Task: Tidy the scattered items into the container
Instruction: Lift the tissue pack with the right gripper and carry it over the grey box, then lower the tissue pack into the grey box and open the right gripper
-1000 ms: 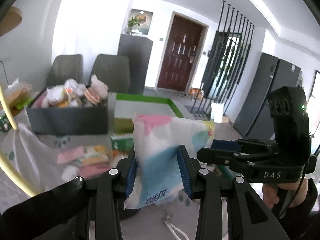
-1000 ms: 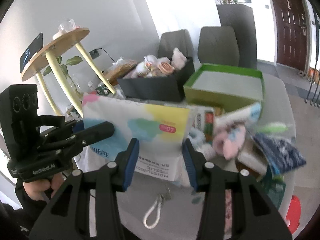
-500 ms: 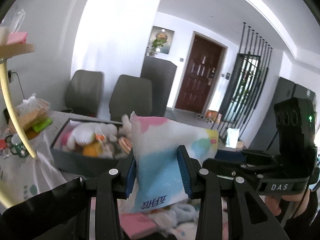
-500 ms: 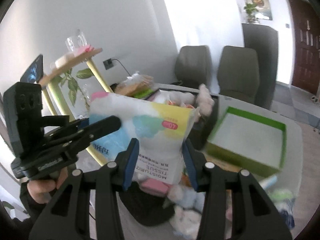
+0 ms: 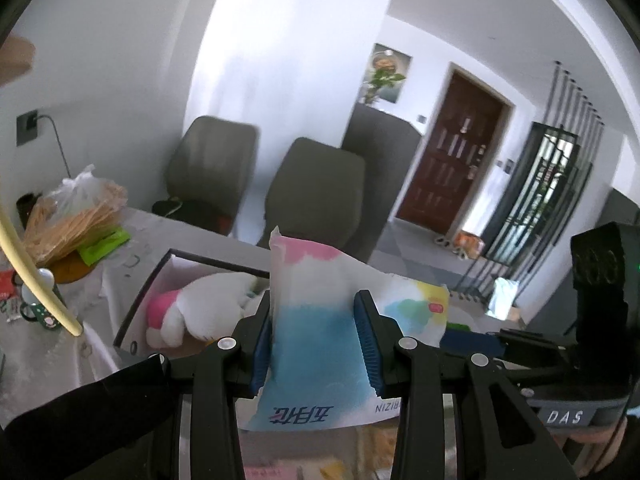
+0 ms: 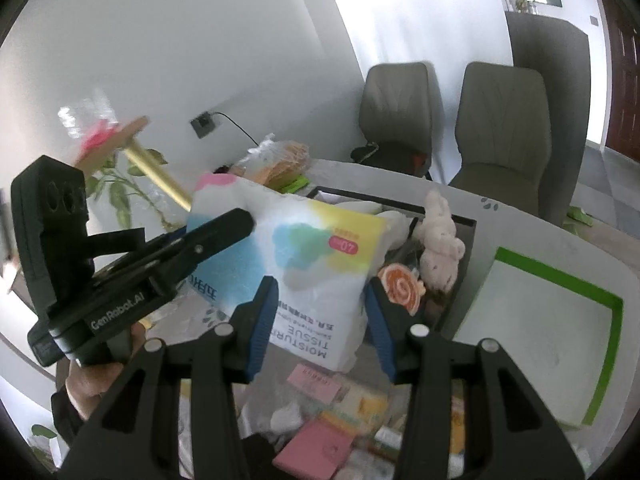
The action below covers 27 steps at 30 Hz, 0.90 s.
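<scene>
Both grippers pinch one tissue pack (image 6: 316,264): the right gripper (image 6: 318,312) clamps its near end, the left gripper (image 5: 316,340) its other end. The pack hangs in the air above the table (image 6: 520,220), just before the dark box (image 6: 464,224) holding plush toys (image 6: 438,240). Beyond stand two grey chairs (image 6: 504,120).

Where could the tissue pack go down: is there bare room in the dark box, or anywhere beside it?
The dark box is crowded: plush rabbit, lollipop toy and white plush fill what shows. The green-rimmed lid beside it is bare inside. Table is bare behind the box, toward the chairs. Below the tissue pack, small packets are heaped.
</scene>
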Available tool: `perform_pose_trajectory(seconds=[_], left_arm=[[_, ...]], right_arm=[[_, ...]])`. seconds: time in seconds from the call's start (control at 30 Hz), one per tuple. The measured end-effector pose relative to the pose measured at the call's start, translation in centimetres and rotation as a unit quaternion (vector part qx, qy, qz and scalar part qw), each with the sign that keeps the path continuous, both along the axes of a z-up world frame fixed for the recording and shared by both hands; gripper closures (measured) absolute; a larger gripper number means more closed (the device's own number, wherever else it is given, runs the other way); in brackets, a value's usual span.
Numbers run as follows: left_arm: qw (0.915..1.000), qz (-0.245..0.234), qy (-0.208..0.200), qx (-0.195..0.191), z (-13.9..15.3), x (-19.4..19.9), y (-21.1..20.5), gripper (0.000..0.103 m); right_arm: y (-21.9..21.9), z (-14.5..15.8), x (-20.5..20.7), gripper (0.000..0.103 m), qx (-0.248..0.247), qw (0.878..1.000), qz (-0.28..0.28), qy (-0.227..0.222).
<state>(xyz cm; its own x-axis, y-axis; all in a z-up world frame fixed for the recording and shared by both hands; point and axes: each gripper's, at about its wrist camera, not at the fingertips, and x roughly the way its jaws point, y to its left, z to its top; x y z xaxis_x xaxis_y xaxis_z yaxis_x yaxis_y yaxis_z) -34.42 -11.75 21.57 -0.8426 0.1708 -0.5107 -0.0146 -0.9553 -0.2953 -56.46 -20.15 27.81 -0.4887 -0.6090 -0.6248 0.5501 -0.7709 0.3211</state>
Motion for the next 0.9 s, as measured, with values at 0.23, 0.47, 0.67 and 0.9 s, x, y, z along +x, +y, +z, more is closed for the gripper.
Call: perform_pose_trajectory(seconds=[0.23, 0.47, 0.67, 0.9], left_arm=[[0.9991, 0.026, -0.031, 0.015, -4.8, -4.3, -2.4, 0.064], [0.9964, 0.046, -0.051, 0.049, -8.8, -6.0, -4.7, 0.064], [0.9957, 0.055, -0.056, 0.049, -10.2, -6.6, -5.1, 0.064], [0.9947, 0.063, -0.063, 0.052, -11.7, -7.3, -5.2, 0.064]], right_arm=[[-2.2, -3.7, -5.2, 0.058, 0.004, 1.000, 0.001, -0.029], [-4.8, -7.0, -7.7, 0.057, 0.014, 0.999, 0.011, -0.050], [-6.0, -8.6, -8.6, 0.057, 0.026, 0.998, 0.014, -0.052], [-6.7, -10.0, -9.6, 0.057, 0.040, 0.998, 0.011, -0.051]])
